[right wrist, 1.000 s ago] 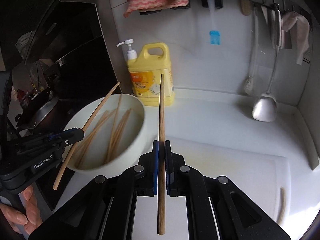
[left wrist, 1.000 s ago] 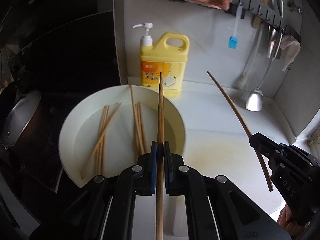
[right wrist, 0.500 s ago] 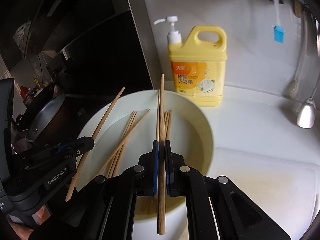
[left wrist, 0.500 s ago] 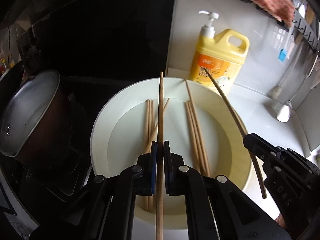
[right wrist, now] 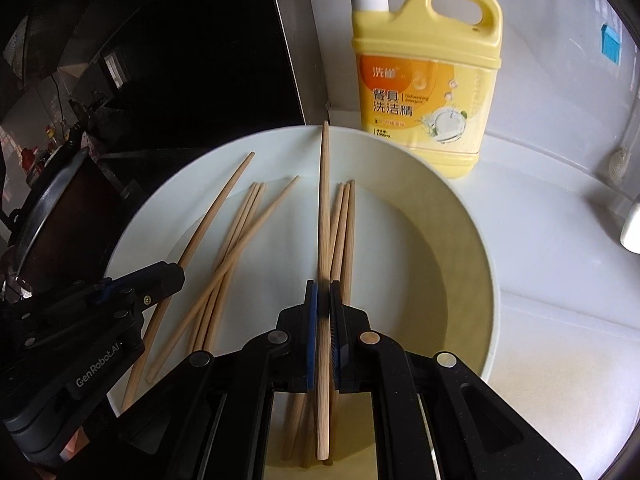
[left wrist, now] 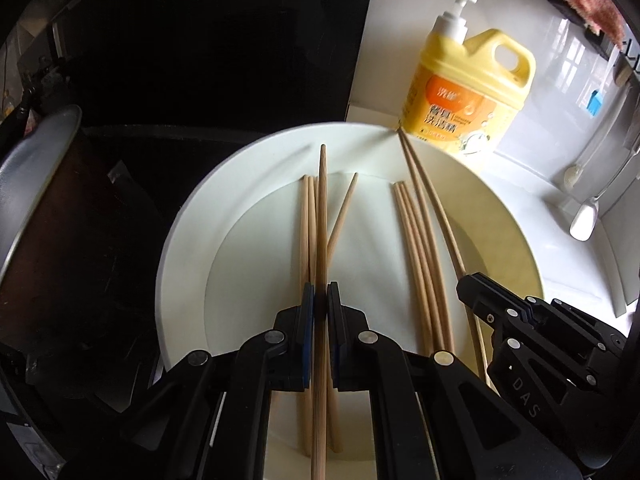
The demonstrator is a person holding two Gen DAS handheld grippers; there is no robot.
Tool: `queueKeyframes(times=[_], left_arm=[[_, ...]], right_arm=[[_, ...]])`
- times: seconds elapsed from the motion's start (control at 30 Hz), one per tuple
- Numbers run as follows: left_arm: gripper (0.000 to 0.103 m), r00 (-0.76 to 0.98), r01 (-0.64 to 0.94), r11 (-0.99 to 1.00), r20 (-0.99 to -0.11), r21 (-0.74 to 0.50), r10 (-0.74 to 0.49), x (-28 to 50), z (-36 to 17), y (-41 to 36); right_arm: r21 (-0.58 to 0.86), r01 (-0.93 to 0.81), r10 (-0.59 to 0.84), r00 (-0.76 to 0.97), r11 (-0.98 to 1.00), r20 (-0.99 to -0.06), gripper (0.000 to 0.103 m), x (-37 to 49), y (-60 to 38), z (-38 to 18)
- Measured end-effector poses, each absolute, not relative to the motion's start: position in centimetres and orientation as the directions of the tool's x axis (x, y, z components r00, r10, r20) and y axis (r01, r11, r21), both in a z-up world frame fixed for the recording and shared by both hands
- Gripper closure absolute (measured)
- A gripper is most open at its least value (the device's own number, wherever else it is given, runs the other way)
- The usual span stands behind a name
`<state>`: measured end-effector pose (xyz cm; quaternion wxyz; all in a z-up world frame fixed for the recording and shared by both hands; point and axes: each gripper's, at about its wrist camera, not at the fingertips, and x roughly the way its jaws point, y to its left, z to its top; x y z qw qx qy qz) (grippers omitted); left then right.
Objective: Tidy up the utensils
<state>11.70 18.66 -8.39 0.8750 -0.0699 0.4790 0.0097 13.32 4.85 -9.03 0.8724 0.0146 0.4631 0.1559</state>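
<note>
White countertop (right wrist: 560, 264), kitchen corner, dark stove area off to one side with a lidded pot (left wrist: 36, 208) on it. Yellow dish-soap jug (right wrist: 428, 80) stood against the wall just behind a wide white bowl (right wrist: 472, 240). Ladle (left wrist: 584, 220) and blue brush (left wrist: 595, 102) hung on the wall farther along.

Bowl held loose chopsticks in two rough groups: one cluster (right wrist: 236, 248) partly crossed, one straighter bundle (right wrist: 344, 232) lying side by side. All rested on the bowl floor.

Left gripper (left wrist: 318, 304) was clamped together on a single chopstick (left wrist: 322, 208), held above the bowl, tip aimed toward the far rim. Right gripper (right wrist: 323, 300) was likewise pinched tight on its own chopstick (right wrist: 325, 200), running straight up the wrist view, tip near the far rim, rear end jutting back under the fingers. Both were angled downward over the bowl. In the left wrist view the right gripper's chopstick arced across to the rim by the jug.

Judgement on progress: collecting looked well under way. Several sticks sat in the bowl already, two more poised over it. No stray chopsticks showed on the visible counter, though much of it lay out of frame. Left to do, probably: release both held sticks into the bowl, and straighten the crossed cluster if neat pairs were wanted.
</note>
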Motion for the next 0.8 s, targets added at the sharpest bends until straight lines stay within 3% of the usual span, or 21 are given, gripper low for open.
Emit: queueKeyframes(times=[0.3,0.37,0.4,0.5,0.6,0.7,0.8], left_arm=[[0.095,0.497,-0.09,0.989,-0.866,-0.114,-0.054,12.5,-9.6,19.1],[0.093,0.495,-0.101,0.989,-0.868,-0.107,-0.043,12.3,-9.4,19.2],[0.085,0.497,-0.108,0.989,-0.867,-0.101,-0.034,12.2,-9.1,19.3],[0.046,0.529,-0.134,0.988,-0.849,-0.073,0.008,11.5,-7.9,19.5],[0.043,0.541,-0.154,0.987,-0.839,-0.041,0.049,10.8,-6.7,19.6],[0.027,0.532,-0.172,0.985,-0.844,-0.024,0.072,10.3,-5.8,19.6],[0.021,0.528,-0.185,0.983,-0.845,-0.014,0.087,9.6,-5.1,19.6]], right_arm=[[0.188,-0.255,0.291,0.47,0.949,-0.833,0.096,13.9,5.5,-10.0],[0.179,-0.255,0.286,0.483,0.95,-0.828,0.085,13.8,5.4,-9.5],[0.17,-0.257,0.281,0.498,0.951,-0.82,0.078,13.7,5.2,-9.1],[0.146,-0.262,0.269,0.534,0.954,-0.802,0.075,13.2,4.6,-8.1],[0.137,-0.262,0.263,0.54,0.955,-0.8,0.072,12.7,3.7,-7.4],[0.146,-0.255,0.265,0.535,0.956,-0.802,0.063,12.1,2.9,-6.7],[0.151,-0.266,0.276,0.531,0.952,-0.801,0.058,11.6,2.5,-5.9]])
